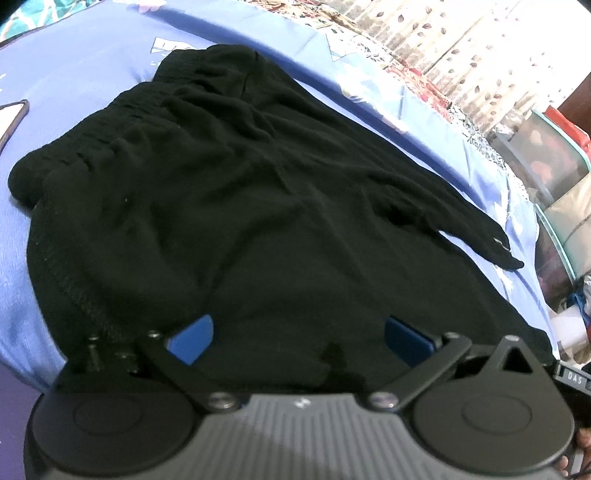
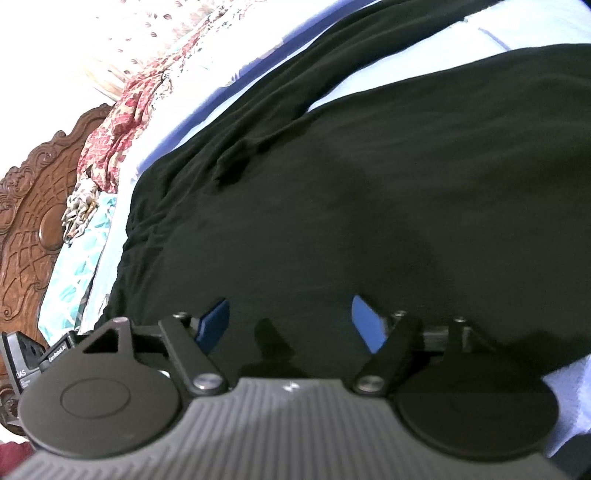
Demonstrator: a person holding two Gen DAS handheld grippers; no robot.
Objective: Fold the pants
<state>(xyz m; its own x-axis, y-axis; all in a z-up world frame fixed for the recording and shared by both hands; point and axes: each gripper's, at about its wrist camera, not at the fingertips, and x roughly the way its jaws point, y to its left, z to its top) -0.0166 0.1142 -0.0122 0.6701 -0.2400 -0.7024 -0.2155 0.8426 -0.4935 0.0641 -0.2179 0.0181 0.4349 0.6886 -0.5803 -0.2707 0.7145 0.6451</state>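
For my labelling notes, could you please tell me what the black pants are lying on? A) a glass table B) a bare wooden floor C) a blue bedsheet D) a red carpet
C: the pants lie spread on a blue bedsheet, which shows around their edges in both views.

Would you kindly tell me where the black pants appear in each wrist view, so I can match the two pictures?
Left wrist view: the black pants fill the centre, gathered waistband at upper left, beyond the open left tongs.
Right wrist view: the pants fill the centre and right, beyond the open right tongs.
Shared landmark: the blue bedsheet beneath them.
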